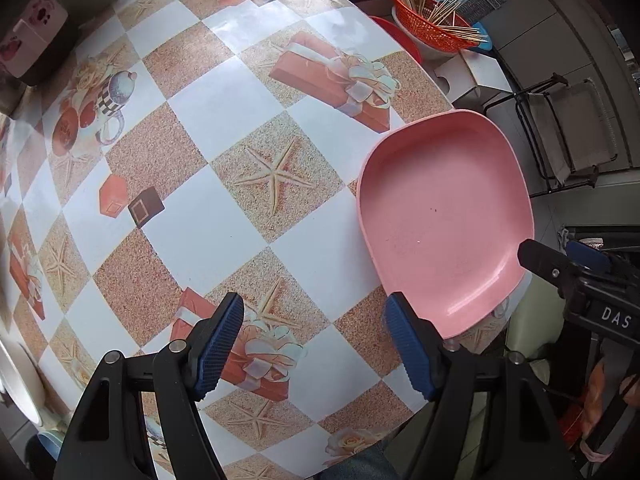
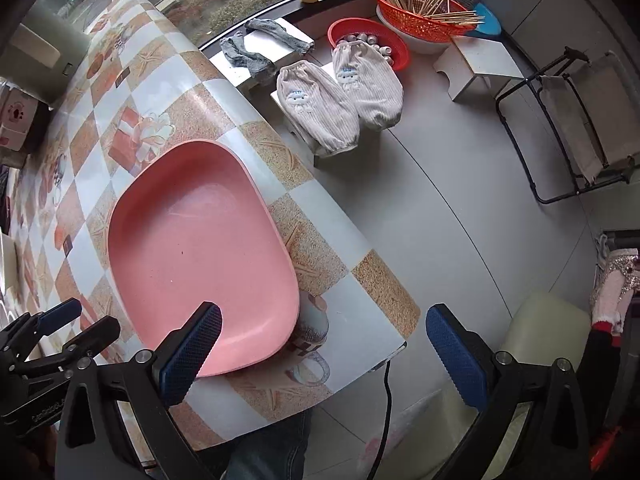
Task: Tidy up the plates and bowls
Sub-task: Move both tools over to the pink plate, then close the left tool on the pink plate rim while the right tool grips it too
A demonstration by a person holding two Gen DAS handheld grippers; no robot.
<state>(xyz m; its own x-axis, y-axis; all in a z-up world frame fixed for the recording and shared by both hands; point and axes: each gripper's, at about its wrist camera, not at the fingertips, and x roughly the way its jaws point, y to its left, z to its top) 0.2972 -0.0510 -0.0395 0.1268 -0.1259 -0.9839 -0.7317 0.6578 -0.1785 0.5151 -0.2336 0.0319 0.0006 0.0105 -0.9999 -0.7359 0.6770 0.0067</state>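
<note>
A pink squarish plate (image 1: 444, 216) lies on the patterned table near its right corner; it also shows in the right wrist view (image 2: 196, 256). My left gripper (image 1: 316, 348) is open and empty above the table, its right finger just in front of the plate's near rim. My right gripper (image 2: 324, 348) is open and empty, its left finger over the plate's near edge and its right finger beyond the table edge. The right gripper (image 1: 560, 268) shows at the plate's right side in the left wrist view. The left gripper (image 2: 60, 328) shows at the left in the right wrist view.
The table (image 1: 224, 128) carries a checked cloth with starfish and gift prints. A white dish edge (image 1: 16, 380) shows at far left. On the floor stand an orange basket of skewers (image 2: 416, 12), a red basket (image 2: 368, 40), white stools with sleeve covers (image 2: 344, 96) and a folding stool (image 2: 576, 120).
</note>
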